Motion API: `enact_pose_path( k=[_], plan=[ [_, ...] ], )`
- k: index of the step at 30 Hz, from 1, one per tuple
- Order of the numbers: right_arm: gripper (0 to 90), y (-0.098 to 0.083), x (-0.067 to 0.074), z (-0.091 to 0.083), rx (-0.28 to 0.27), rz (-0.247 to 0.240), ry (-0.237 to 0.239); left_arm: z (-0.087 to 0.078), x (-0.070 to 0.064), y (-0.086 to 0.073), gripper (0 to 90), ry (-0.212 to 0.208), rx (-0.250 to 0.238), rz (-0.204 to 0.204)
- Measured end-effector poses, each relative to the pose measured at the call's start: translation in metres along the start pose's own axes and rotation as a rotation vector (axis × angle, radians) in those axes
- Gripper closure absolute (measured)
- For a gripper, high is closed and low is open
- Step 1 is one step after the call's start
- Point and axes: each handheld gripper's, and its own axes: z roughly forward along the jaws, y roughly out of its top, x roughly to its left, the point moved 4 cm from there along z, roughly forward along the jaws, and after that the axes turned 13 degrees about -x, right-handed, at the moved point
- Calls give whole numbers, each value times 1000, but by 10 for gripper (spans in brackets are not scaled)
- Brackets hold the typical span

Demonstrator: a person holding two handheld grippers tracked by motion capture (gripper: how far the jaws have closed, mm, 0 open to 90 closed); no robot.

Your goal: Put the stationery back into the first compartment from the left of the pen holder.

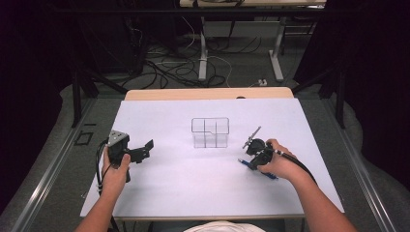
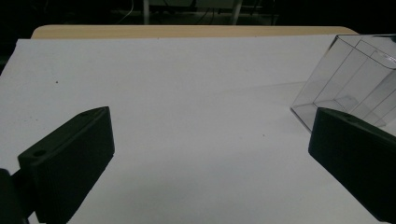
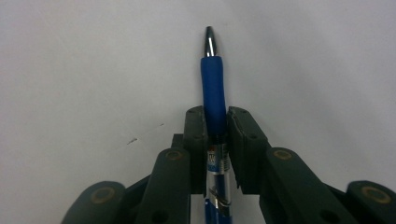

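A blue pen (image 3: pixel 213 79) with a silver tip lies on the white sheet (image 1: pixel 183 179). My right gripper (image 3: pixel 215 116) is shut on it, both pads pressed against its barrel just behind the rubber grip. In the high view the right gripper (image 1: pixel 251 162) points down at the sheet on the right, and the pen (image 1: pixel 243 163) sticks out on both sides of the hand. My left gripper (image 1: pixel 145 151) rests on the left, its jaws wide apart. In the left gripper view the left gripper (image 2: pixel 210 154) is open over bare sheet.
A clear plastic organiser box (image 1: pixel 209 133) with several compartments stands at the middle of the sheet, between the two hands; the box (image 2: pixel 355 74) is at the right of the left gripper view. The wooden table edge (image 1: pixel 208 93) runs behind the sheet. Cables and table legs lie on the floor beyond.
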Motion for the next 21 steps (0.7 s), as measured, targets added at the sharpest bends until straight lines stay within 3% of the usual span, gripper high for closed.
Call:
enact_pose_path(
  k=[4,6,12,17,19,21],
  plan=[
    [794,0,-1,-2,40,-20,-21,0,0,0,0,0,0,0],
    [794,0,-1,0,14,-11,-27,0,0,0,0,0,1,0],
    [796,1,-1,-3,41,-13,-47,0,0,0,0,0,-1,0],
    [796,2,-1,-4,43,-17,-16,0,0,0,0,1,1,2],
    [796,2,0,-3,6,-6,-23,0,1,0,0,1,-2,2],
    [796,3,-1,-5,23,-7,-12,0,1,0,0,1,1,2]
  ],
)
